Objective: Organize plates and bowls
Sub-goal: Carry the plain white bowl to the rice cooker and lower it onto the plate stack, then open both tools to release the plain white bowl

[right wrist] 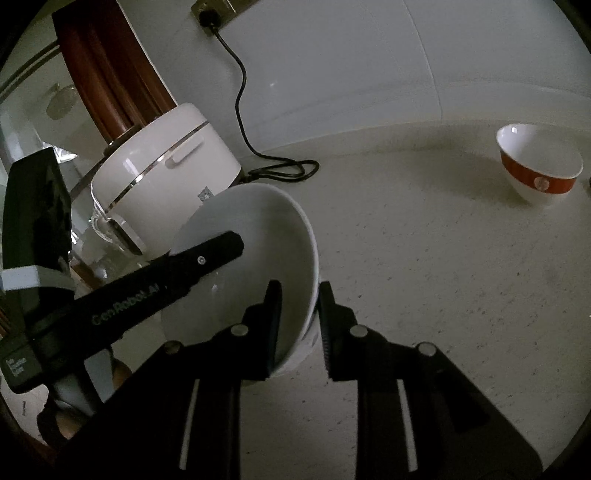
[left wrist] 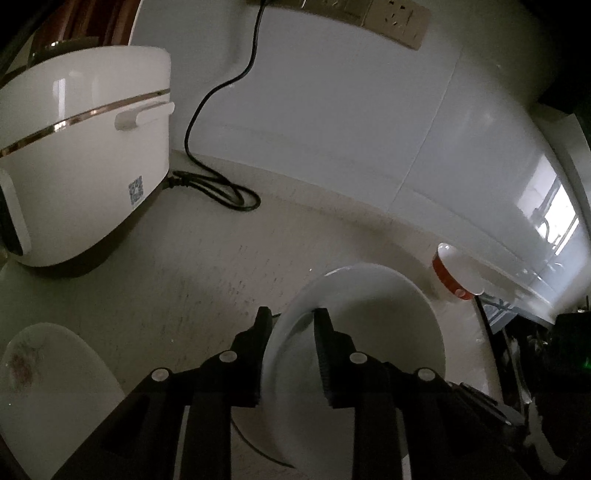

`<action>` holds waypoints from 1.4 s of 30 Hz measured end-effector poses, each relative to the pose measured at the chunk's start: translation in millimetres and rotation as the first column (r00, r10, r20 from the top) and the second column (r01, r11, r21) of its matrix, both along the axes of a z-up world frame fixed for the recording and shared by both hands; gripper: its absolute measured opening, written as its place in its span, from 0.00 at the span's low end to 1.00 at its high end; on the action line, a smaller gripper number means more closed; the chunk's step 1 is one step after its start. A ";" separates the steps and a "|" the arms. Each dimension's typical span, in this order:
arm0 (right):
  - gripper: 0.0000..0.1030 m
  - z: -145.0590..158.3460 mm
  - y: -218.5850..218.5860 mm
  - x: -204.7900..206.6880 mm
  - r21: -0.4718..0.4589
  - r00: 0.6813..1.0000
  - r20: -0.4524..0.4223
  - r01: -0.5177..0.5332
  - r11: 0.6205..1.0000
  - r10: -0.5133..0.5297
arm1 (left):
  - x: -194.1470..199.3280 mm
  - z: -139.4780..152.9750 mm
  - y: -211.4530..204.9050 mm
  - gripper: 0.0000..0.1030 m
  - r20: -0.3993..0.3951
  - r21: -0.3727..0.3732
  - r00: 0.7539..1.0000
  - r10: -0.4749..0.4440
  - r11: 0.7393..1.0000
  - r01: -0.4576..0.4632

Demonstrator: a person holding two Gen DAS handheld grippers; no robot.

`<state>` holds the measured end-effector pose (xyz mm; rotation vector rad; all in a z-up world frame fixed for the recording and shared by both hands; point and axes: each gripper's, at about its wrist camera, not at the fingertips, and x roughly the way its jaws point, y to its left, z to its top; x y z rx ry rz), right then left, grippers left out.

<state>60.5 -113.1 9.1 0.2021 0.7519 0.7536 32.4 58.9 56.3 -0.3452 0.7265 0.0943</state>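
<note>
A large white bowl (left wrist: 369, 325) is held tilted above the counter; it also shows in the right wrist view (right wrist: 258, 236). My left gripper (left wrist: 291, 325) straddles its left rim, one finger inside, one outside. My right gripper (right wrist: 299, 299) straddles its right rim the same way. The left gripper's finger (right wrist: 207, 258) reaches into the bowl in the right wrist view. A small white bowl with an orange band (right wrist: 539, 166) stands upright at the far right by the wall; it also shows in the left wrist view (left wrist: 458, 269). A white plate with a reddish pattern (left wrist: 48, 387) lies at lower left.
A white rice cooker (left wrist: 81, 155) stands at the left by the wall, its black cord (left wrist: 218, 184) coiled on the counter and plugged into a wall socket (right wrist: 210, 11). A tiled wall (left wrist: 351, 110) bounds the speckled counter (right wrist: 424, 277). Dark items lie at the far right (left wrist: 517, 350).
</note>
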 end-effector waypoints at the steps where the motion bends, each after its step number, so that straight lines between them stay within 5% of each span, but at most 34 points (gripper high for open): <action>1: 0.24 0.3 3.0 -1.0 -0.015 1.000 0.016 0.001 1.000 0.000 | 0.0 -0.3 0.7 0.24 -0.005 -0.001 1.000 0.001 1.000 -0.001; 4: 0.27 1.3 12.4 -7.3 -0.078 0.997 0.081 0.006 0.997 0.001 | 2.0 -5.1 2.8 0.24 -0.025 -0.007 1.000 0.002 1.000 -0.002; 10: 0.49 1.2 32.8 -23.4 -0.195 0.980 0.194 -0.001 0.981 0.040 | 4.3 -9.0 7.1 0.22 -0.049 0.020 0.998 0.027 0.999 -0.026; 16: 0.54 1.2 32.3 -20.6 -0.191 0.980 0.190 -0.015 0.981 0.053 | 6.3 -11.2 12.0 0.22 -0.070 0.032 0.997 0.044 0.999 -0.042; 20: 0.73 8.5 36.5 -34.0 -0.227 0.958 0.276 -0.013 0.974 0.077 | 6.4 -11.4 13.0 0.22 -0.072 0.036 0.996 0.044 0.998 -0.041; 23: 0.75 11.0 38.8 -38.6 -0.249 0.948 0.307 -0.007 0.969 0.085 | 6.5 -11.1 12.9 0.22 -0.074 0.038 0.996 0.048 0.998 -0.045; 30: 0.78 14.4 22.0 -22.2 -0.158 0.971 0.236 -0.008 0.987 0.046 | 6.3 -9.6 15.7 0.28 -0.062 0.046 0.995 0.073 0.996 -0.070; 35: 0.79 17.8 13.3 -17.2 -0.136 0.975 0.219 0.006 0.991 0.024 | 2.9 -5.0 16.9 0.65 -0.040 0.052 0.993 0.112 0.993 -0.110; 40: 0.83 21.8 -1.4 -12.3 -0.086 0.979 0.202 0.054 0.995 -0.035 | -17.5 16.7 8.9 0.88 0.117 0.088 0.983 0.140 0.985 -0.150; 42: 0.84 20.1 -7.9 -5.4 -0.075 0.982 0.177 0.084 0.994 -0.069 | -20.0 20.7 3.3 0.89 0.142 0.115 0.981 0.128 0.983 -0.145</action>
